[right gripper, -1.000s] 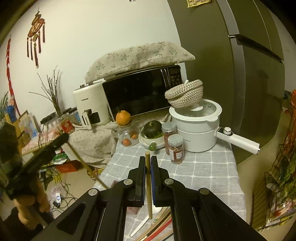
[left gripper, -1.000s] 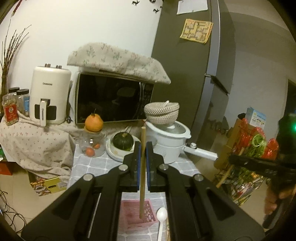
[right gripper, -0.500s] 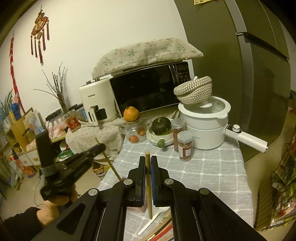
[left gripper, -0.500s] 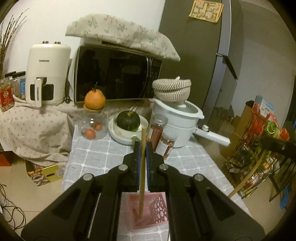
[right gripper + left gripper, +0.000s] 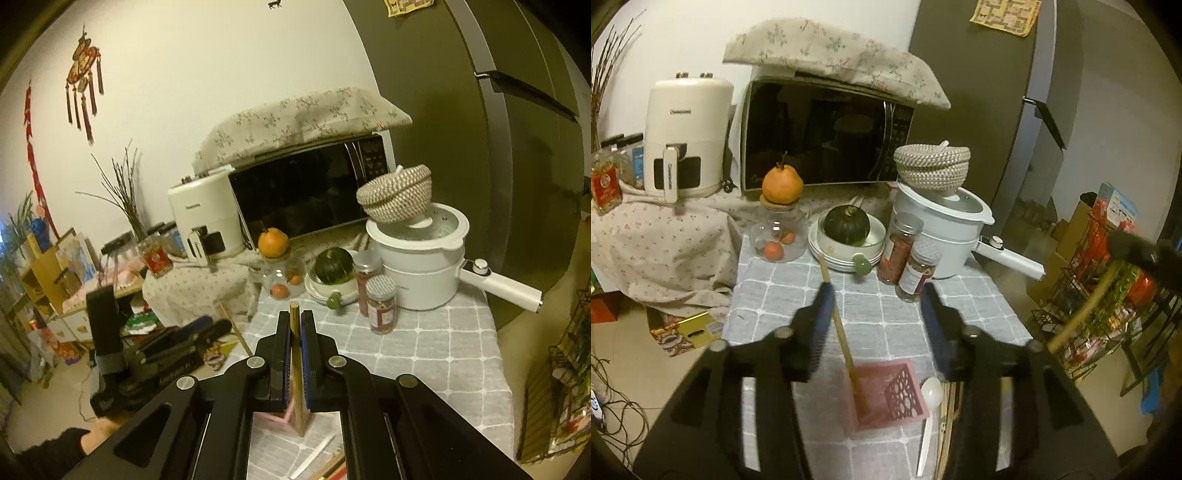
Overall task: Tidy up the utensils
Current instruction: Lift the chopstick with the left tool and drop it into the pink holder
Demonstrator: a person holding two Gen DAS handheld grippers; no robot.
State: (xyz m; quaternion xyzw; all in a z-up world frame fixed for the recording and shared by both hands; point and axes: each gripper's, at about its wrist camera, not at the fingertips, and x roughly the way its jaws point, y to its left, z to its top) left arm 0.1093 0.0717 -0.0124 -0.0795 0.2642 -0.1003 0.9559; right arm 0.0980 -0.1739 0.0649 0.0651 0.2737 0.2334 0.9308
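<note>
1. The left gripper (image 5: pixel 877 314) hangs over the table with its jaws spread wide apart, gripping nothing.
2. A wooden chopstick (image 5: pixel 842 334) stands tilted in the pink perforated basket (image 5: pixel 899 391), its lower end inside, its upper end leaning toward the left jaw; whether it touches that jaw cannot be told.
3. The right gripper (image 5: pixel 295 354) has its jaws pressed together on a second wooden chopstick (image 5: pixel 296 369), held nearly upright, its lower tip just beside the basket's pink corner.
4. A white plastic spoon (image 5: pixel 929 410) lies on the cloth just right of the basket, beside more long utensils at the table edge.
5. The table wears a grey checked tablecloth (image 5: pixel 864 306). At its far end stand a glass jar (image 5: pixel 779 236) topped by an orange, a dark green squash (image 5: pixel 847 225) in stacked white bowls, two spice jars (image 5: pixel 905 258) and a white electric pot (image 5: pixel 945 232) carrying a woven basket.
6. Behind them sit a microwave (image 5: pixel 827 142) under a floral cloth, a white air fryer (image 5: pixel 687 136) and a dark refrigerator (image 5: pixel 979 92).
7. A wire rack (image 5: pixel 1108 280) of packaged goods stands to the right.
</note>
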